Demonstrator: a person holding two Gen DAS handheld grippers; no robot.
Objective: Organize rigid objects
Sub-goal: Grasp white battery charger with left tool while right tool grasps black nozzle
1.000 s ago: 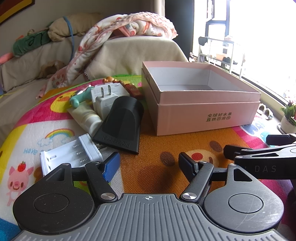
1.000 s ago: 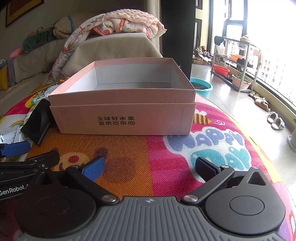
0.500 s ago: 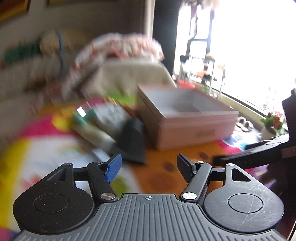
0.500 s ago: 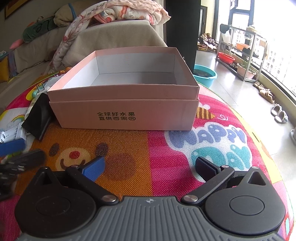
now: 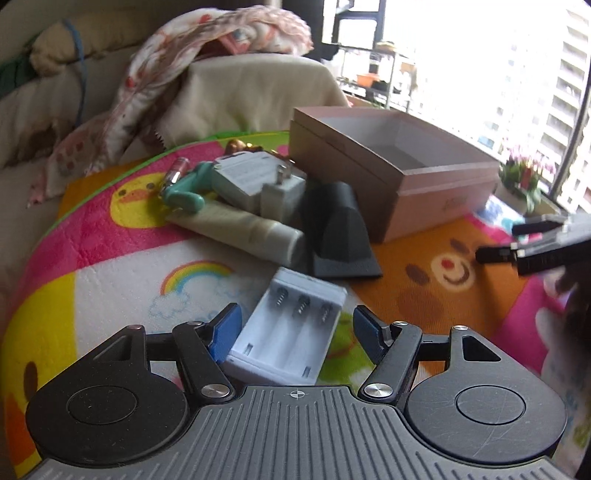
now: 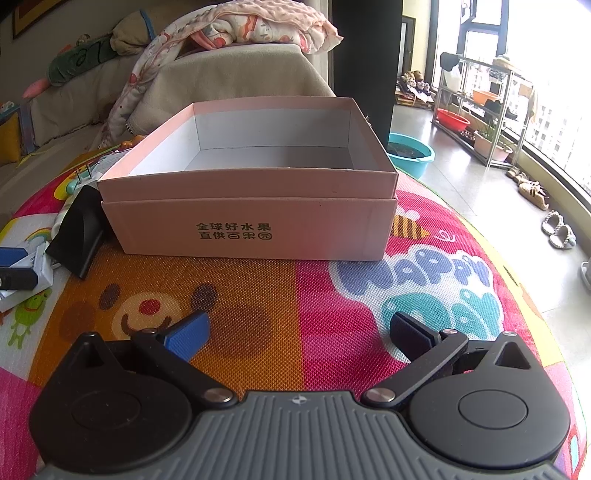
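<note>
I am bringing my left claw (image 5: 293,326), its jaws spread wide and gripping nothing, around the white plastic battery charger (image 5: 291,328) lying near the play mat's (image 5: 110,266) left edge; its long axis is running straight along my fingers. My right claw (image 6: 297,332) is hanging open and empty before the pink cardboard box (image 6: 255,221).

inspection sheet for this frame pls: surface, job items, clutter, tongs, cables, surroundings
Surface: cartoon play mat.
Job's things: white battery charger between the open left tongs, no pad pressing it; black nozzle-shaped piece, wall plug adapter, cream tube, teal tool; pink box open, empty.
Clutter: nothing seen.
Grippers: right tongs open, empty, facing the box.
Cables: nothing seen.
Surroundings: covered sofa, blanket, teal basin, rack.
</note>
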